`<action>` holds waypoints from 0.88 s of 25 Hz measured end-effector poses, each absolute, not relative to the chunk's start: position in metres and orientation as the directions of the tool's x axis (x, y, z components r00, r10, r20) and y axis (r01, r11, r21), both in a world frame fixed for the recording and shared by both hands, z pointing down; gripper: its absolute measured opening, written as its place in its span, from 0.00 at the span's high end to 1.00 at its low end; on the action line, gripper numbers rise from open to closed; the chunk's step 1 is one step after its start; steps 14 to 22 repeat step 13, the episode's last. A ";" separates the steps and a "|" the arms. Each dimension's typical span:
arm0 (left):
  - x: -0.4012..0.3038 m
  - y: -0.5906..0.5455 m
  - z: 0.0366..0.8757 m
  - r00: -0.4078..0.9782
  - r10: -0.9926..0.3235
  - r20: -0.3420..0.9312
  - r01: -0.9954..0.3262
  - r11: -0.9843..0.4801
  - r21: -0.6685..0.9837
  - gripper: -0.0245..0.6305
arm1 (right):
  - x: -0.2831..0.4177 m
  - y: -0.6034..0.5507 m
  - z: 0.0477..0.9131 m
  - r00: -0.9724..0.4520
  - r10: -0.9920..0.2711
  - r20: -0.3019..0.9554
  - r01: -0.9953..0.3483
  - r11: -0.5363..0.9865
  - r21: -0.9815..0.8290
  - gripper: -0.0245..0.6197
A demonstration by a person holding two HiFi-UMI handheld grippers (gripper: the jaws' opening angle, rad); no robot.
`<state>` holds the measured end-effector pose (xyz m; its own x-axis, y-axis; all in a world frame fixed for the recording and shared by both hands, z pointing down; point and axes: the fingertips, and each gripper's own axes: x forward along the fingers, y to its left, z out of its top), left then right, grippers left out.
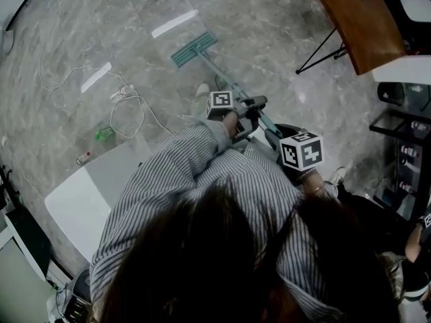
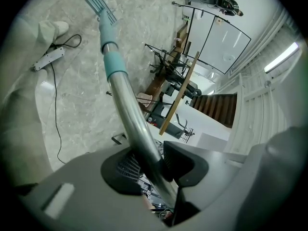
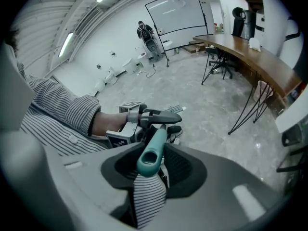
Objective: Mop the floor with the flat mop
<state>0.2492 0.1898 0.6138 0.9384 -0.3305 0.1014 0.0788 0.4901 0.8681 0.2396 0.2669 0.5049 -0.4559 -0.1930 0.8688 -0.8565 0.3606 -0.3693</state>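
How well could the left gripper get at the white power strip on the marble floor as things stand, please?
Probably not at once: the left gripper is shut on the silver metal mop pole, while the white power strip lies apart on the floor. It would have to release the pole first.

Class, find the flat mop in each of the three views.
Head view: flat mop at centre, head on floor, pole slanting down-right.
Left gripper view: pole rises from the jaws to upper left.
Right gripper view: teal handle end between jaws, lower centre.
Shared landmark: grey marbled floor.
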 end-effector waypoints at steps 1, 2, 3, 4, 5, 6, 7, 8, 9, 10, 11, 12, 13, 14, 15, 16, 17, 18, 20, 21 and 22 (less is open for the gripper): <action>0.249 0.190 0.613 0.939 -0.330 0.101 0.079 0.489 0.869 0.77 | 0.239 0.267 0.505 -0.456 -0.194 0.869 -0.856 0.364 -0.368 0.77; 0.249 0.189 0.613 0.939 -0.330 0.101 0.078 0.489 0.869 0.77 | 0.239 0.266 0.505 -0.456 -0.194 0.868 -0.855 0.366 -0.367 0.77; 0.248 0.188 0.612 0.939 -0.330 0.102 0.078 0.489 0.869 0.77 | 0.238 0.266 0.505 -0.456 -0.194 0.869 -0.854 0.369 -0.366 0.77; 0.248 0.188 0.612 0.938 -0.331 0.102 0.077 0.487 0.870 0.77 | 0.238 0.266 0.505 -0.457 -0.193 0.868 -0.854 0.370 -0.367 0.77; 0.248 0.188 0.613 0.938 -0.331 0.102 0.077 0.485 0.871 0.77 | 0.238 0.267 0.505 -0.459 -0.193 0.867 -0.853 0.370 -0.369 0.77; 0.248 0.188 0.613 0.938 -0.332 0.101 0.077 0.483 0.872 0.77 | 0.238 0.267 0.506 -0.462 -0.193 0.865 -0.852 0.368 -0.373 0.77; 0.248 0.188 0.613 0.938 -0.333 0.100 0.078 0.481 0.873 0.77 | 0.238 0.268 0.506 -0.466 -0.194 0.863 -0.851 0.366 -0.377 0.77; 0.249 0.189 0.613 0.937 -0.334 0.099 0.079 0.480 0.874 0.77 | 0.238 0.268 0.505 -0.467 -0.195 0.862 -0.851 0.364 -0.379 0.77; 0.249 0.189 0.612 0.937 -0.334 0.098 0.080 0.480 0.874 0.77 | 0.238 0.268 0.505 -0.467 -0.196 0.862 -0.851 0.365 -0.378 0.77; 0.249 0.189 0.612 0.937 -0.334 0.099 0.080 0.482 0.873 0.77 | 0.239 0.268 0.505 -0.465 -0.196 0.863 -0.851 0.366 -0.376 0.77; 0.249 0.190 0.612 0.937 -0.334 0.101 0.079 0.485 0.871 0.77 | 0.239 0.268 0.505 -0.464 -0.195 0.864 -0.851 0.368 -0.374 0.77; 0.248 0.190 0.612 0.938 -0.332 0.103 0.078 0.488 0.870 0.77 | 0.238 0.268 0.505 -0.463 -0.195 0.865 -0.851 0.370 -0.372 0.77; 0.248 0.190 0.613 0.938 -0.331 0.105 0.076 0.491 0.868 0.77 | 0.238 0.268 0.505 -0.462 -0.194 0.865 -0.851 0.372 -0.371 0.77; 0.248 0.190 0.613 0.938 -0.331 0.105 0.076 0.491 0.868 0.77 | 0.238 0.268 0.505 -0.462 -0.194 0.865 -0.851 0.372 -0.371 0.77; 0.248 0.190 0.613 0.938 -0.331 0.105 0.076 0.491 0.868 0.77 | 0.238 0.268 0.505 -0.462 -0.194 0.865 -0.851 0.372 -0.371 0.77; 0.248 0.190 0.613 0.938 -0.331 0.105 0.076 0.491 0.868 0.77 | 0.238 0.268 0.505 -0.462 -0.194 0.865 -0.851 0.372 -0.371 0.77; 0.248 0.190 0.613 0.938 -0.331 0.105 0.076 0.491 0.868 0.77 | 0.238 0.268 0.505 -0.462 -0.194 0.865 -0.851 0.372 -0.371 0.77; 0.248 0.190 0.613 0.938 -0.331 0.105 0.076 0.491 0.868 0.77 | 0.238 0.268 0.505 -0.462 -0.194 0.865 -0.851 0.372 -0.371 0.77; 0.248 0.190 0.613 0.938 -0.331 0.105 0.076 0.491 0.868 0.77 | 0.238 0.268 0.505 -0.462 -0.194 0.865 -0.851 0.372 -0.371 0.77; 0.248 0.190 0.613 0.938 -0.331 0.105 0.076 0.491 0.868 0.77 | 0.238 0.268 0.505 -0.462 -0.194 0.865 -0.851 0.372 -0.371 0.77; 0.248 0.190 0.613 0.938 -0.331 0.105 0.076 0.491 0.868 0.77 | 0.238 0.268 0.505 -0.462 -0.194 0.865 -0.851 0.372 -0.371 0.77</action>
